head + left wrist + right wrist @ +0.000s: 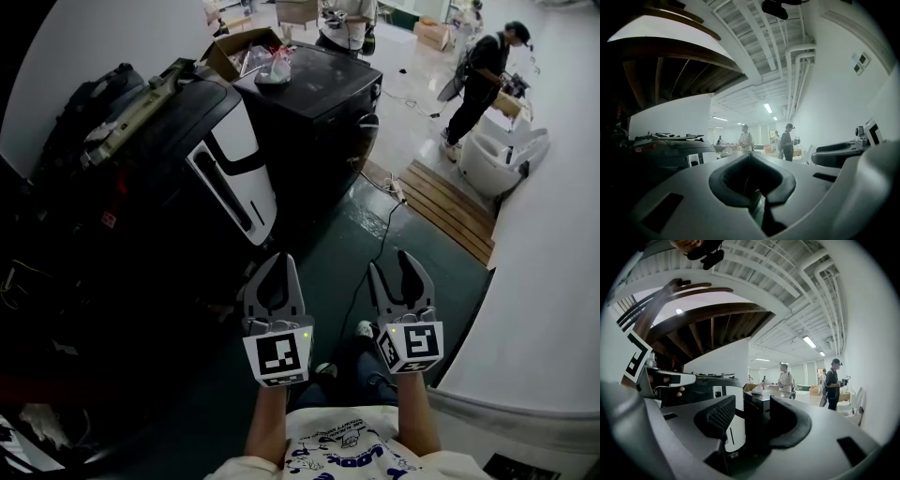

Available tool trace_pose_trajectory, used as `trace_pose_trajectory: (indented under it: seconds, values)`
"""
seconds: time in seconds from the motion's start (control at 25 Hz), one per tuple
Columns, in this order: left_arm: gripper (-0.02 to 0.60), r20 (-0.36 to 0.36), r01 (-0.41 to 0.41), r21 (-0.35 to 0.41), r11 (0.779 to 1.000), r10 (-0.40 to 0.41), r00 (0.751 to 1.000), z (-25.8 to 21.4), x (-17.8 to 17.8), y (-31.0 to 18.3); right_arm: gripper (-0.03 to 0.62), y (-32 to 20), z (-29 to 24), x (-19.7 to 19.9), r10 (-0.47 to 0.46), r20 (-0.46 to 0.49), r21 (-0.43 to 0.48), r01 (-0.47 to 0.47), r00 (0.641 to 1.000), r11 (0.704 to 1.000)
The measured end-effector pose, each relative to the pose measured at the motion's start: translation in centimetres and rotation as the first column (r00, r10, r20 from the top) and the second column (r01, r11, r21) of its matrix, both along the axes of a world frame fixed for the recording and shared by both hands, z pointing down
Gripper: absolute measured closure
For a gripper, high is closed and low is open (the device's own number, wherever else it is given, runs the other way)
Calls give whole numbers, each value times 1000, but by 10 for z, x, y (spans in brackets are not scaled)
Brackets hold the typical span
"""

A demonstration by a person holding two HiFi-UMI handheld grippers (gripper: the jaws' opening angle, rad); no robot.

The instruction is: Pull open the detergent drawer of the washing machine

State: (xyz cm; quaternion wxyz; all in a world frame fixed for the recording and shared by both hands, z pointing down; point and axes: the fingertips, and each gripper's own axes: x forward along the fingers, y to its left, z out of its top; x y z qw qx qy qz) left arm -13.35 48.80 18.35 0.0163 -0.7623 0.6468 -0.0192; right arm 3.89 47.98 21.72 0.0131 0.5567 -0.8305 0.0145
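A glossy black washing machine (150,192) with a rounded white front panel (234,173) stands on a dark green floor (309,272). A narrow dark slot runs down the panel, and the detergent drawer cannot be made out on it. In front of the machine and clear of it, the left grey plastic tool (279,265) has its curved jaws closed tip to tip and is empty. The right grey plastic tool (390,264) is held just beside it with jaws spread and nothing between its ribbed pads. Beyond the machine stands a boxy black cabinet (319,108). To the machine's right lie a thin white cable (380,242) and a slatted wooden platform (450,208).
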Motion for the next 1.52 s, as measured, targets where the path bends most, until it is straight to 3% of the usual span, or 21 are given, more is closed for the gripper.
trace_pose_trajectory:
  seconds: [0.28,0.56,1.08,1.52]
  values:
    - [568,26,-1,-41,999,2,1000,11,19,-47,361,-49,8,21,-3,7,-14,3,1000,1000]
    - [568,25,36,-43,998,-35,999,17,50,-125,361,-133,9,42,-62,29,-6,62,998,998]
    - [568,26,173,-18,985,-172,985,-1,98,-272,361,-305,-10,85,-209,26,23,208,978,978]
    - [568,37,233,-42,972,-232,972,6,125,-329,361,-376,-1,114,-258,53,2,258,965,966]
